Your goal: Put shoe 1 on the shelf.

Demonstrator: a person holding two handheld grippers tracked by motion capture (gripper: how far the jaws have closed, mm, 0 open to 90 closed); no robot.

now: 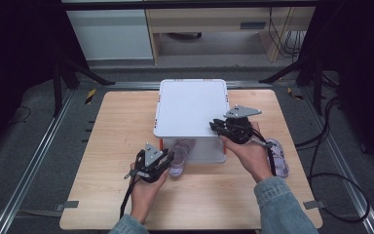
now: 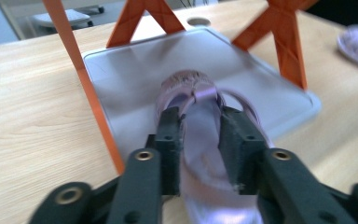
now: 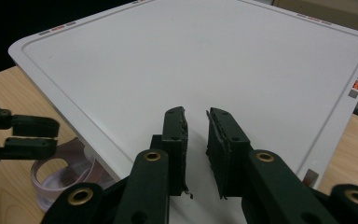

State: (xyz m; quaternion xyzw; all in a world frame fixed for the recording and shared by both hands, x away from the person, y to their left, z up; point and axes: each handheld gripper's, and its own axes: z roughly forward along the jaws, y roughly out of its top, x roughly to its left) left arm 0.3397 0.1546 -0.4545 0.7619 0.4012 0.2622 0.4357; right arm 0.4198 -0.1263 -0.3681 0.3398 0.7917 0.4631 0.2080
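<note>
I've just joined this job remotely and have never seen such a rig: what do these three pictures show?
There is no robot arm here. A person holds a two-jaw tool in each hand. The high view looks down on the table from above. Each of the other two pictures comes from a camera that rides on one tool.

On the table stands a white rack with orange legs. The left tool grips a lilac sandal at the rack's lower shelf. The right tool hovers over the rack's top, jaws slightly apart and holding nothing. A second sandal lies on the table by the right hand.
</note>
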